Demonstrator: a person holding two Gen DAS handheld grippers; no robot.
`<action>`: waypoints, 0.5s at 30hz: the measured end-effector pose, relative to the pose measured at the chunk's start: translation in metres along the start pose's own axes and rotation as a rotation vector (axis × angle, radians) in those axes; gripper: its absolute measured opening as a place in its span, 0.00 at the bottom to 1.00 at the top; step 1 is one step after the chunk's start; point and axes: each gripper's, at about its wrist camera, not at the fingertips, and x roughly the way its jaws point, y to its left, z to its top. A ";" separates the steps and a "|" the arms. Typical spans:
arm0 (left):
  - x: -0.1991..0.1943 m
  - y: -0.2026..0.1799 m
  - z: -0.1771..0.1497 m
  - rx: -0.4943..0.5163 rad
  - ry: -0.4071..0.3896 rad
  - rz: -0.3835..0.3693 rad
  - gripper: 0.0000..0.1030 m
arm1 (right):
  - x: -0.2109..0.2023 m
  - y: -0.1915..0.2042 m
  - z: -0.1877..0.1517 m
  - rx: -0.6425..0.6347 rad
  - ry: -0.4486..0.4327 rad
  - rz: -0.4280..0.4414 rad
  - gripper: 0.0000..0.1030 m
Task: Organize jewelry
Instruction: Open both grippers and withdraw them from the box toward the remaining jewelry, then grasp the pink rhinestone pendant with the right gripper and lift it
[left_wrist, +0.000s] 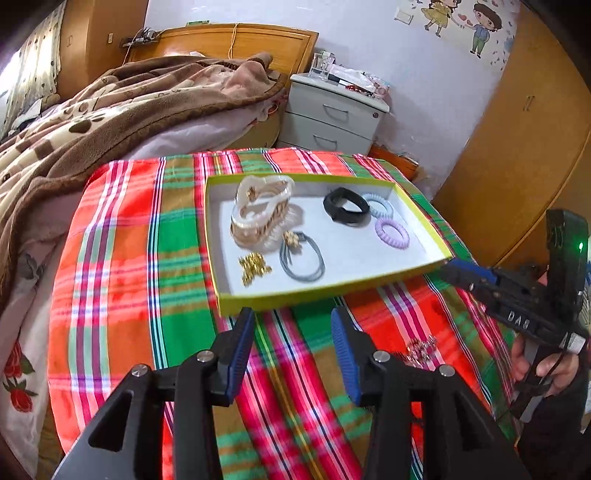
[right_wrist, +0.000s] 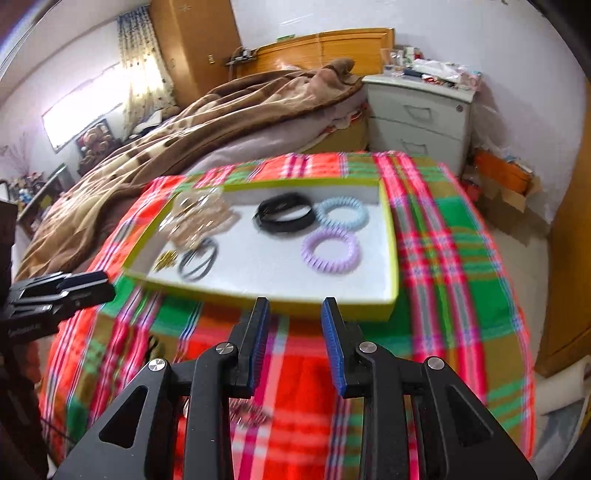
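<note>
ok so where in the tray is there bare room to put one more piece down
The tray has a bare white strip along its near edge, between the grey hair tie and the purple coil tie. The far left is crowded by the heap of bracelets; the far right holds the black band and blue coil tie.

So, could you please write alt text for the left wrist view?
The open left claw hovers empty over a plaid cloth, in front of a shallow green-rimmed tray holding hair ties, a black band and gold pieces. The right claw, hand-held, is at the tray's right corner.
</note>
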 end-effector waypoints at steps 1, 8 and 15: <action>-0.001 -0.001 -0.003 0.000 0.002 -0.009 0.43 | 0.000 0.001 -0.005 -0.009 0.006 0.025 0.29; -0.004 -0.009 -0.025 0.006 0.034 -0.030 0.43 | 0.007 0.010 -0.027 -0.074 0.063 0.137 0.29; -0.001 -0.012 -0.040 0.001 0.066 -0.038 0.43 | 0.019 0.014 -0.037 -0.078 0.136 0.209 0.29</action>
